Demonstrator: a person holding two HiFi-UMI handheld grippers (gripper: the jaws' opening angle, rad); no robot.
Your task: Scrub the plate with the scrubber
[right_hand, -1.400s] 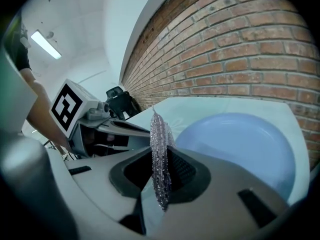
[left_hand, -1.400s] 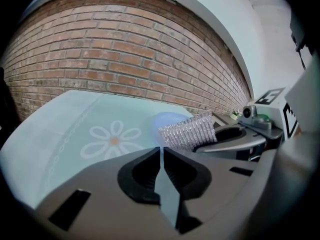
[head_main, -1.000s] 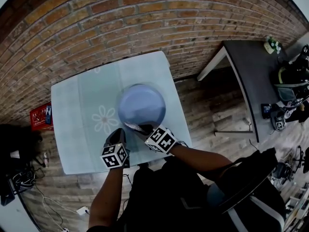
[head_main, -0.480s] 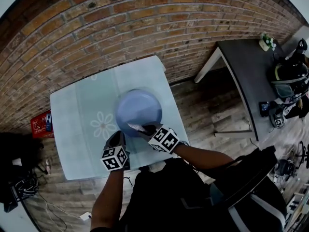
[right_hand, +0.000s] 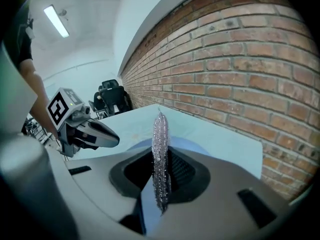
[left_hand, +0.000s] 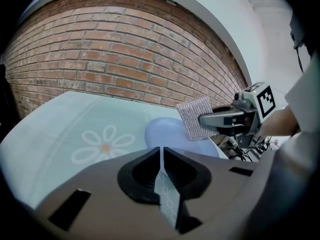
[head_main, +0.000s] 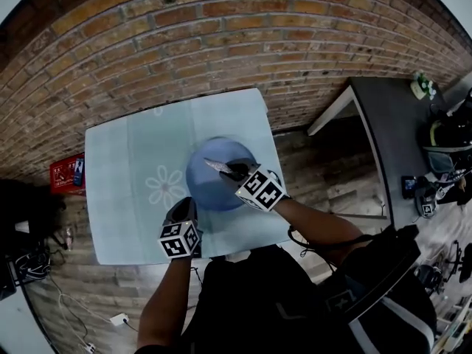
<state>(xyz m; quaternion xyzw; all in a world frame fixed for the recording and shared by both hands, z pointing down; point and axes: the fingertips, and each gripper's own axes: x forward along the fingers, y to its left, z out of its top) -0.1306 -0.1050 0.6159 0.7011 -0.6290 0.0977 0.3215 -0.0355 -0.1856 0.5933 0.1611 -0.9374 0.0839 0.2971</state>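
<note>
A round blue plate lies on the pale teal table, near its right front part. My right gripper is over the plate, shut on a silvery mesh scrubber that sticks out leftward. In the right gripper view the scrubber stands edge-on between the jaws, with the plate below. My left gripper rests just off the plate's near-left rim, jaws shut with nothing held. In the left gripper view the plate lies ahead and the scrubber hangs above its right side.
A flower print marks the table left of the plate. A brick wall runs behind the table. A dark desk stands to the right across a wooden floor. A red box sits on the floor at the left.
My right gripper has carried the scrubber from the plate's near rim forward over the plate. The left gripper stays by the near-left rim.
</note>
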